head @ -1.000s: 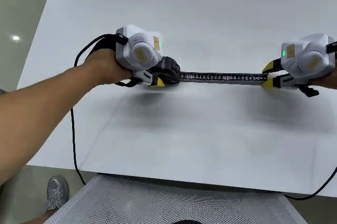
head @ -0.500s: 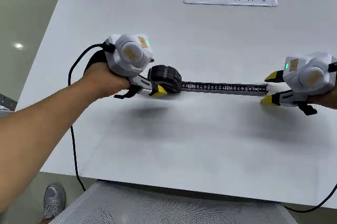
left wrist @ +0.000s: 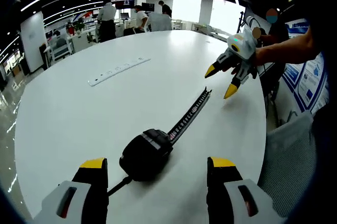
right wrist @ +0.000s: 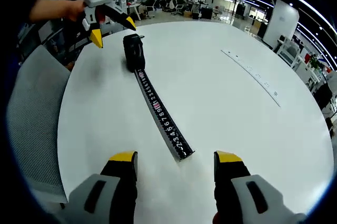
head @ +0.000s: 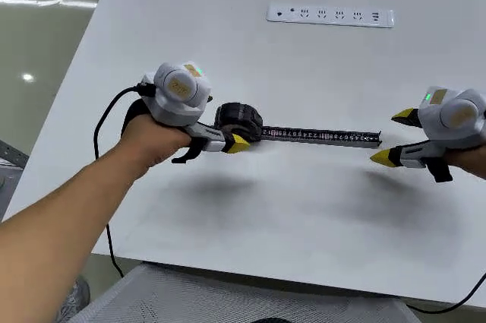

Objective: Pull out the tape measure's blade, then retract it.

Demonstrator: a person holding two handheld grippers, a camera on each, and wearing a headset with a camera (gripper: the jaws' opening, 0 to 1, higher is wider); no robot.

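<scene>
Left tongs are spread wide, and the black tape measure sits right between the two yellow-tipped jaws. In the left gripper view there is a gap on each side of the case, so nothing is clamped. Out from the case runs the blade, lying flat on the white tabletop and pointing straight toward the other side. Black numerals run along it, and in the right gripper view 2 up to 9 can be read near the free end, followed by a red mark.

Right tongs are also wide apart and gripping nothing. The blade's end hook lies just in front of them, in line with the gap between the tips but not touching either one.

The left hand wraps the handle with the forearm reaching in from the lower left, and a black cable loops off behind it. The right hand comes in at the right edge, with its tongs angled down toward the blade's end. Farther back lies a white power strip. A grey mesh chair shows at the near edge.
</scene>
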